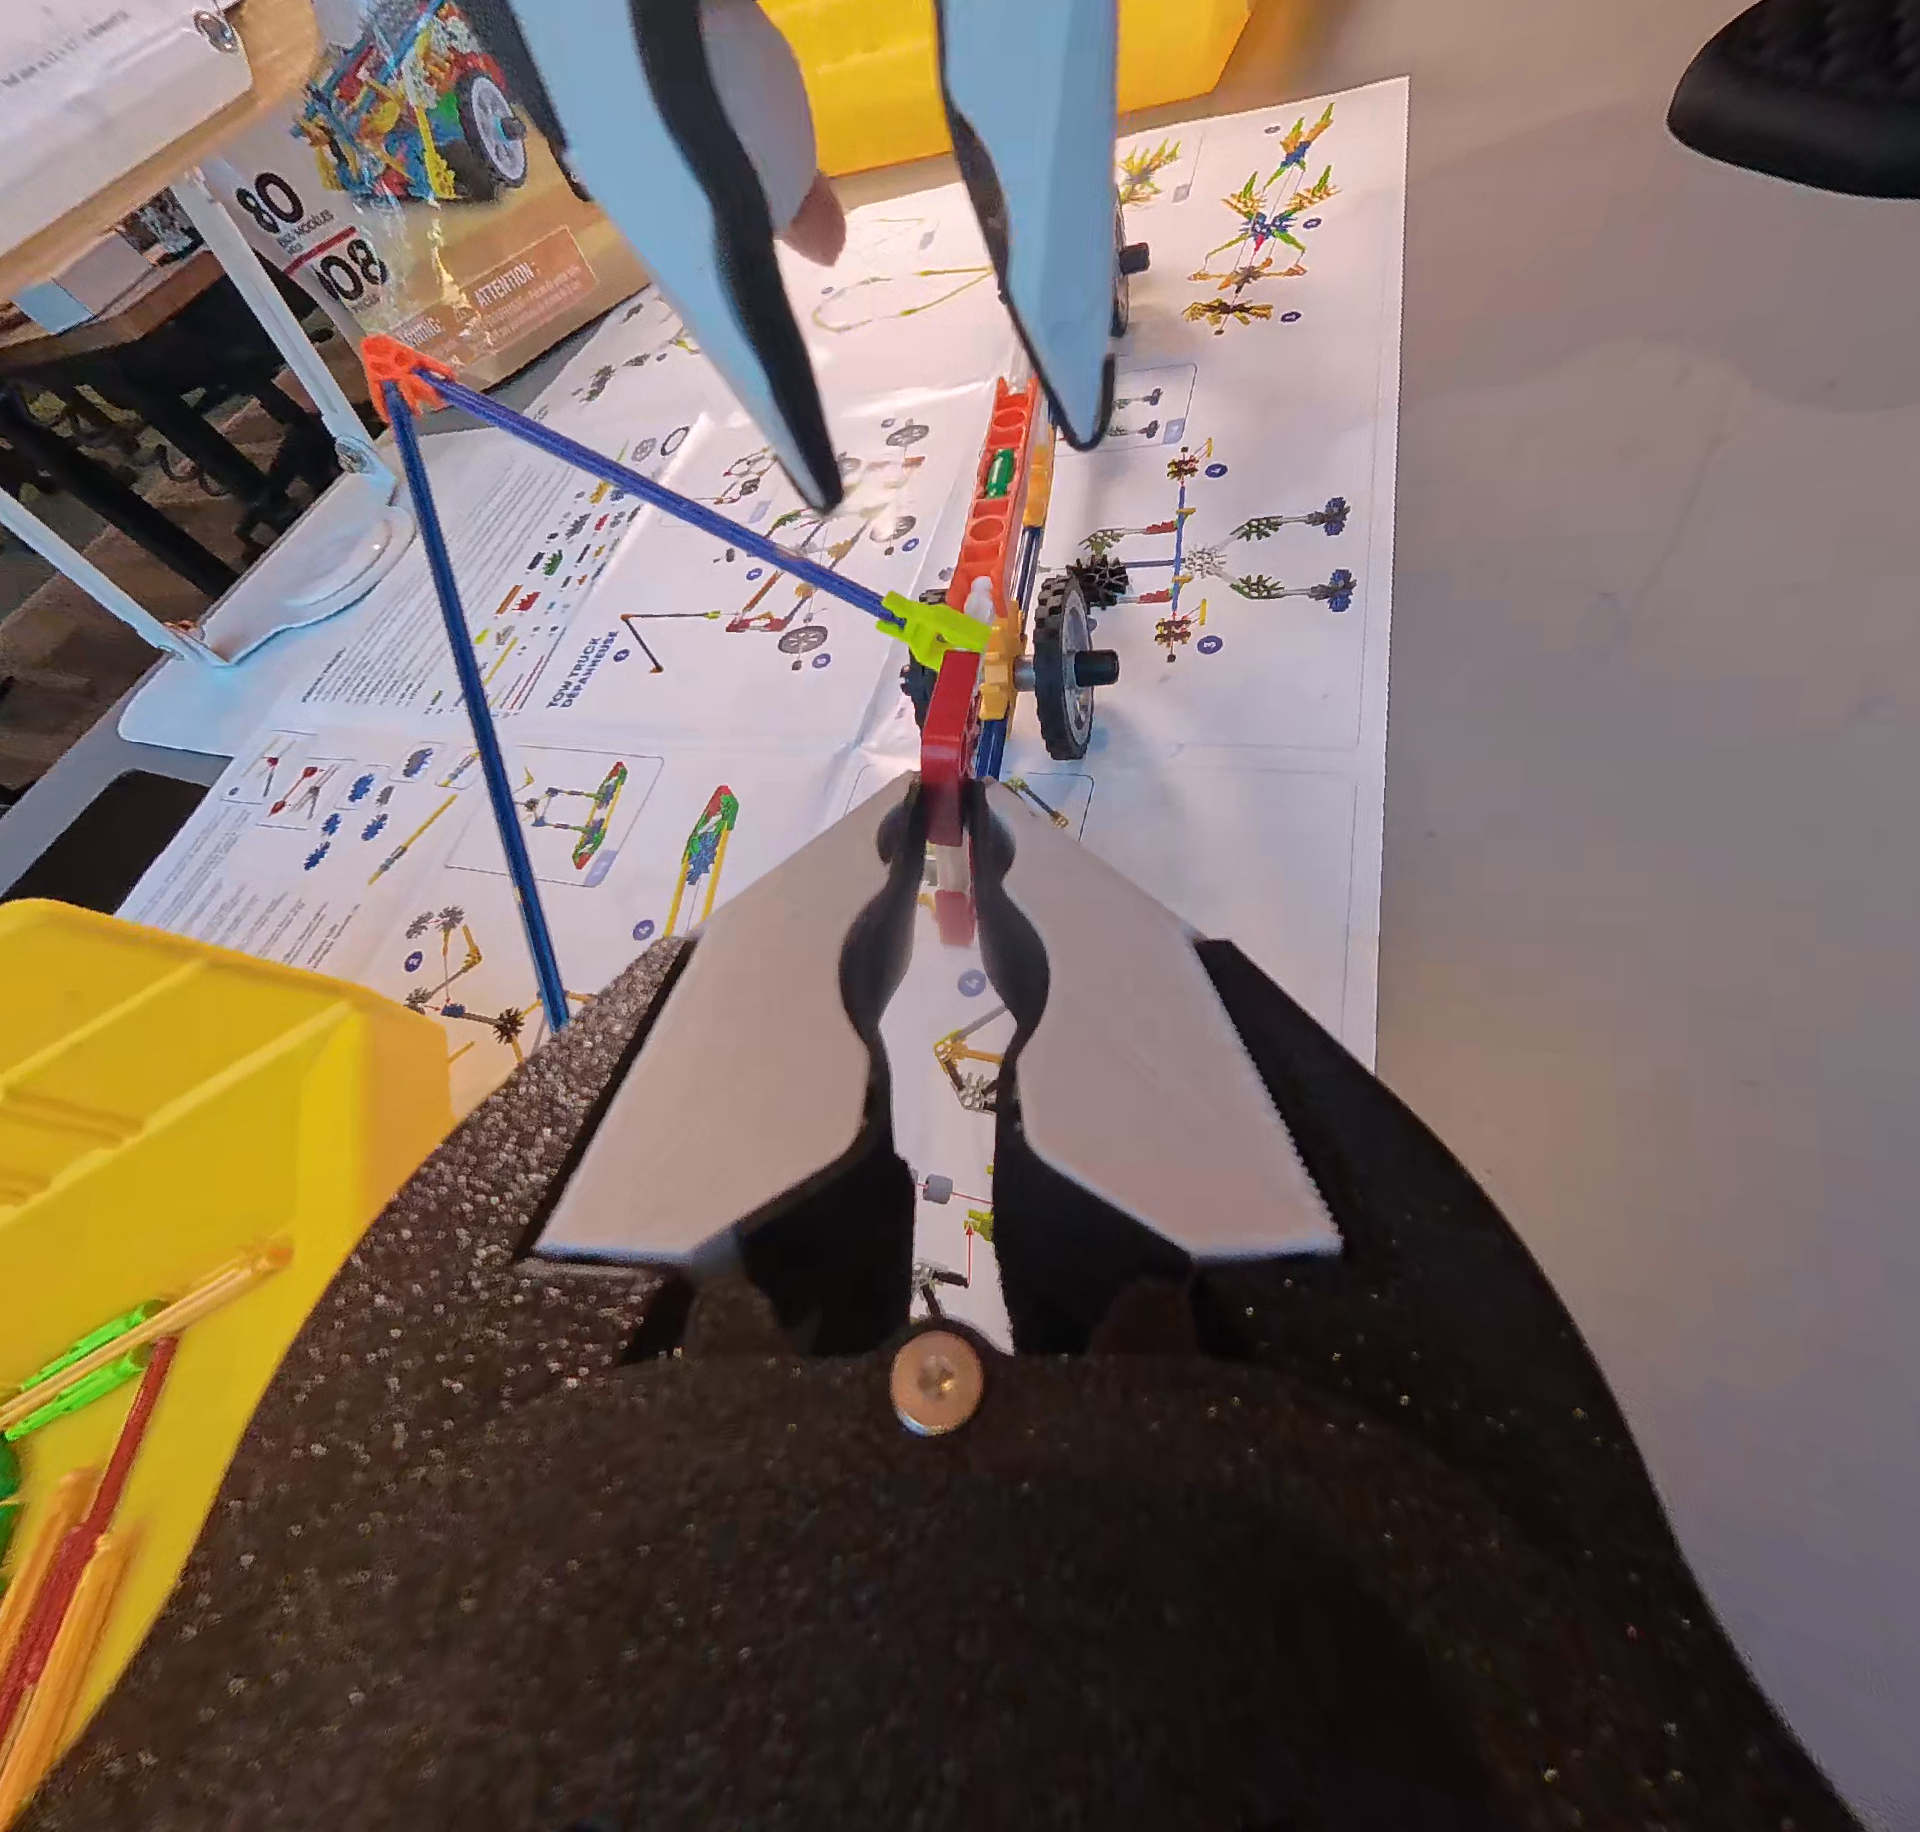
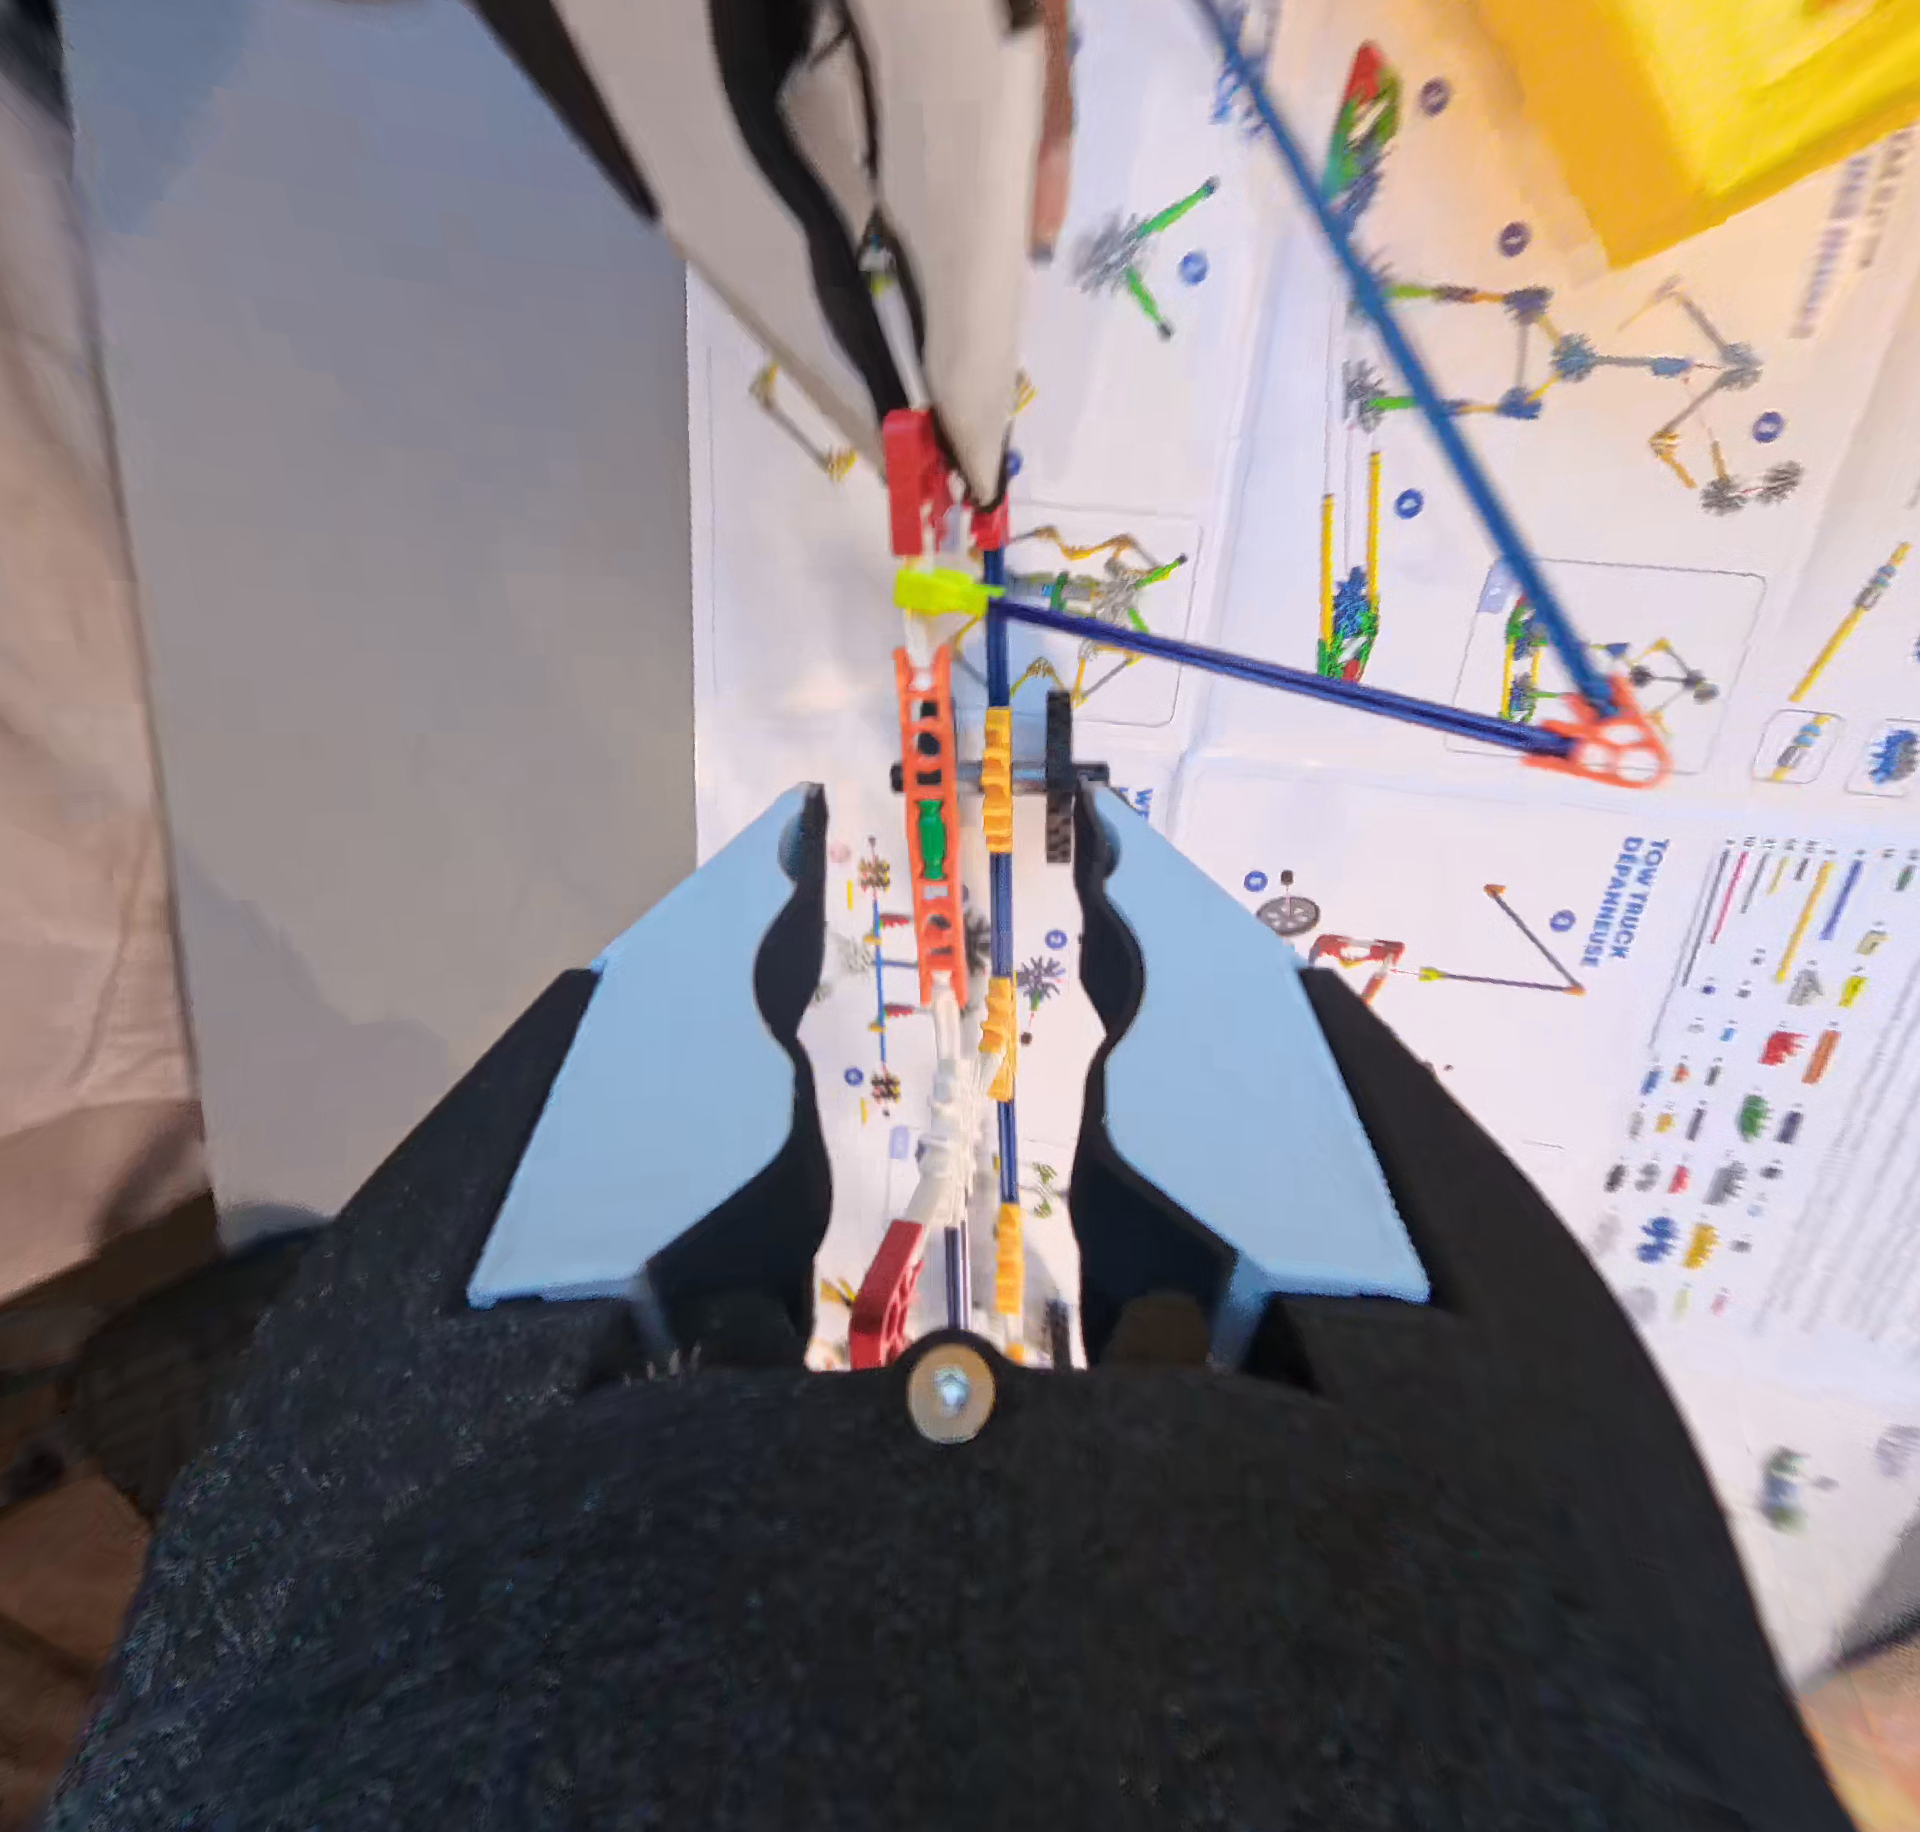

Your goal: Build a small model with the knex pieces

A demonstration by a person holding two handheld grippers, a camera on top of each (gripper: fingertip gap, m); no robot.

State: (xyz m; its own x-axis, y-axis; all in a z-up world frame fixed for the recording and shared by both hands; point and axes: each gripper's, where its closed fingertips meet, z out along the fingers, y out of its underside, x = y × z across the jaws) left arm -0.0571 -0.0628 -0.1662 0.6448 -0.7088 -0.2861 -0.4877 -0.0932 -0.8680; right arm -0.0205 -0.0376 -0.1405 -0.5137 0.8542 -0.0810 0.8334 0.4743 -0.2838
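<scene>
A toy construction model (image 1: pixel 987 535) of orange, blue, yellow and red pieces with a black wheel (image 1: pixel 1065 660) stands on a printed instruction sheet (image 1: pixel 1299 847). Two long blue rods run from its lime connector (image 1: pixel 930 624) to an orange connector (image 1: pixel 400 369). My left gripper (image 1: pixel 940 795) is shut on the model's red connector (image 1: pixel 948 733). My right gripper (image 2: pixel 951 816) is open, its jaws on either side of the model's orange beam (image 2: pixel 930 837) and blue rod, apart from them. The right gripper also shows in the left wrist view (image 1: pixel 951 463), above the model.
A yellow parts bin (image 1: pixel 156 1107) with loose rods sits at the near left, another yellow bin (image 1: pixel 883 47) at the back. The toy's box (image 1: pixel 416 120) and a white stand (image 1: pixel 343 494) are at back left. A black object (image 1: pixel 1818 68) lies on the grey table (image 1: pixel 1610 743). There is about 6 cm between the tips of the two grippers.
</scene>
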